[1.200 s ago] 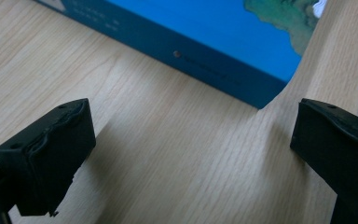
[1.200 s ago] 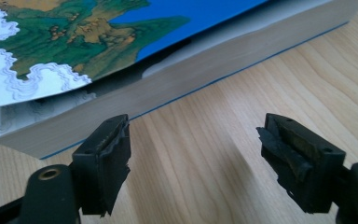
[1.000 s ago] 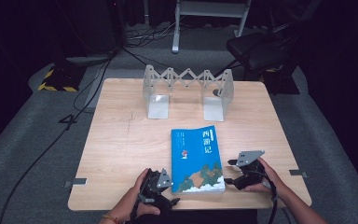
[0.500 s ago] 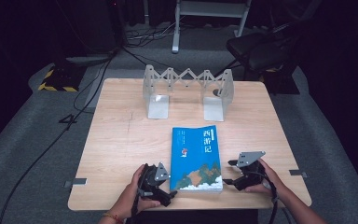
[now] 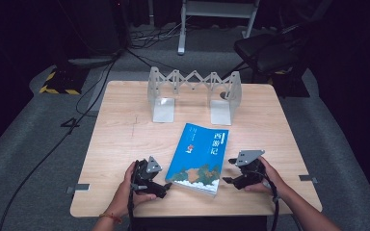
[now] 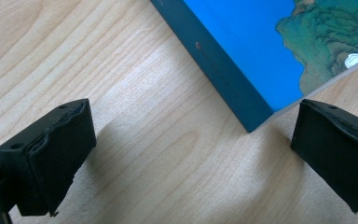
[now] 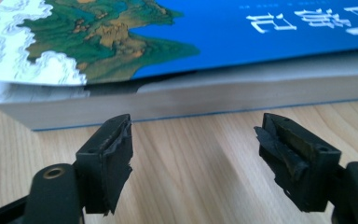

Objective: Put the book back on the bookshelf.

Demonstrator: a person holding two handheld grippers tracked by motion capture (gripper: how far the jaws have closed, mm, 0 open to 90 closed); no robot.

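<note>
Both tongs gape empty: left tongs [image 5: 166, 185] by the book's [image 5: 198, 155] spine corner, right tongs [image 5: 227, 171] facing its page edge. Book lies flat near desk's [image 5: 125, 134] front edge. Risk: right tongs catch just the curling cover, which could bend or tear.

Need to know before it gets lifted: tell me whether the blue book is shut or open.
Shut, lying flat on the table. The blue book shows its front cover up; the right gripper view shows that cover curling slightly off the pages.
</note>
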